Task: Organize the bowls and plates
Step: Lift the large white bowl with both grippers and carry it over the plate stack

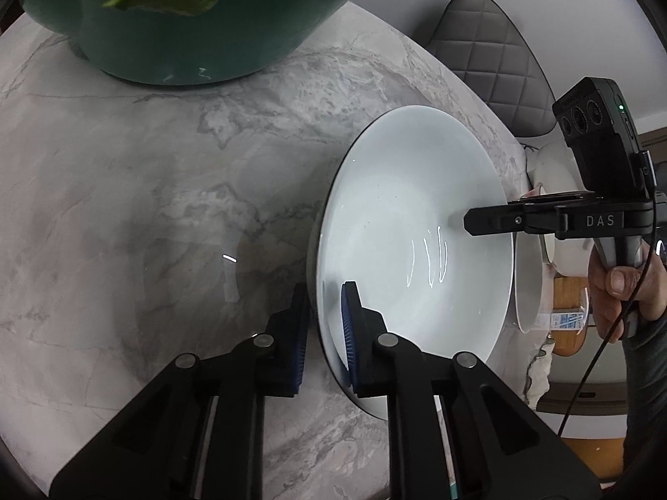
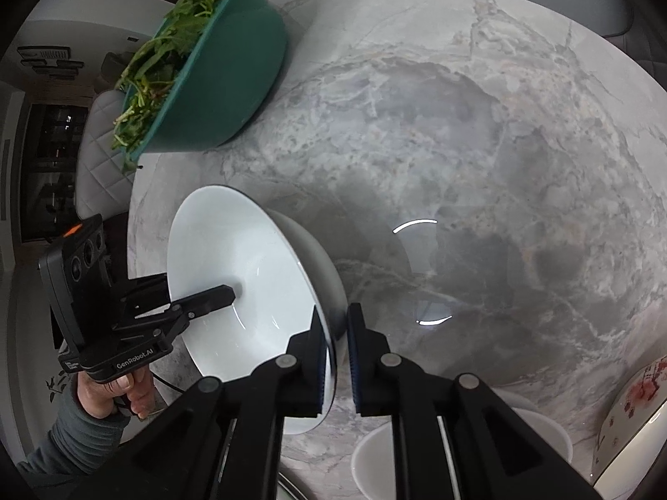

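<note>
A wide white bowl (image 1: 417, 225) is held above the marble table (image 1: 146, 208), tilted on edge. My left gripper (image 1: 325, 341) is shut on its near rim, one blue pad inside and one outside. My right gripper (image 2: 335, 358) is shut on the opposite rim of the same bowl (image 2: 241, 271). The right gripper also shows in the left wrist view (image 1: 483, 223), with one finger lying inside the bowl. The left gripper shows in the right wrist view (image 2: 225, 291), with a finger inside the bowl.
A teal bowl of green leaves (image 1: 187, 29) stands at the far side of the table, also in the right wrist view (image 2: 216, 71). More white bowls (image 2: 458, 454) and a flower-patterned dish (image 2: 629, 408) sit near the right gripper. A grey quilted chair (image 1: 492, 58) stands beyond the table edge.
</note>
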The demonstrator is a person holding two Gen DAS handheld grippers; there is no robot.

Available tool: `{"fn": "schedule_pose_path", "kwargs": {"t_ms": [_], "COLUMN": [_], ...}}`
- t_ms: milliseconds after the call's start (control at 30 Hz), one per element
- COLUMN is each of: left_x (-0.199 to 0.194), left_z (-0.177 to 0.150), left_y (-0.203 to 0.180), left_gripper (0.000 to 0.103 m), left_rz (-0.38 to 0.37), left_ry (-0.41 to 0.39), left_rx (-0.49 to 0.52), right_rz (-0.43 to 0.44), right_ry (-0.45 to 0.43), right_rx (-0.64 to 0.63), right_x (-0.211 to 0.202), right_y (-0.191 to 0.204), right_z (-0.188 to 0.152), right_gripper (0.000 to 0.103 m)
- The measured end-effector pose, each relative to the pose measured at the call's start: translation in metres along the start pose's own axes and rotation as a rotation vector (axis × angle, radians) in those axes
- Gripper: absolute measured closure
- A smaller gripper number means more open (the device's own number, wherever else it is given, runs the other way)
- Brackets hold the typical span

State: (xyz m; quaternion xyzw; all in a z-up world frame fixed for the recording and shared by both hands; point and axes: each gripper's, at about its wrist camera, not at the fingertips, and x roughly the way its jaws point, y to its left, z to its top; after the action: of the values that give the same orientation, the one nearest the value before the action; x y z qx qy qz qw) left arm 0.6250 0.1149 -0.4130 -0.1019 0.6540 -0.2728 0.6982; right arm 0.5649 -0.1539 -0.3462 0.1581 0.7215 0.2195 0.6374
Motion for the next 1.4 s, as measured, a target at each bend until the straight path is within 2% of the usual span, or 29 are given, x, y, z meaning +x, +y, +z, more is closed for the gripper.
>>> {"fn": "schedule_pose_path", "kwargs": {"t_ms": [433, 633, 1033, 1400], "left_x": [-0.067, -0.093, -0.131, -0.146], "left_z": [-0.027, -0.064, -0.172, -0.221], "left_y": [-0.006, -0.018, -0.035, -0.068], "left_gripper": [0.090, 0.090, 0.090, 0.090], "left_rz": [-0.006, -0.013, 0.009, 0.008], "left_ry": [-0.037, -0.029, -0.026, -0.030], "left_rx": [0.003, 0.006, -0.033, -0.040], "right_rz": [0.065, 0.074, 0.127, 0.171], "right_ry": [-0.025, -0.025, -0.013, -0.025], "right_rx": [-0.046, -0.073, -0.135, -0.121], "right_x": [-0.016, -0.020, -0.023, -0.026], "right_y": [0.045, 0.063, 0.097, 0.092], "right_z": [-0.027, -0.056, -0.135, -0.190], "right_gripper": [0.090, 0.089, 0.084, 0.084]}}
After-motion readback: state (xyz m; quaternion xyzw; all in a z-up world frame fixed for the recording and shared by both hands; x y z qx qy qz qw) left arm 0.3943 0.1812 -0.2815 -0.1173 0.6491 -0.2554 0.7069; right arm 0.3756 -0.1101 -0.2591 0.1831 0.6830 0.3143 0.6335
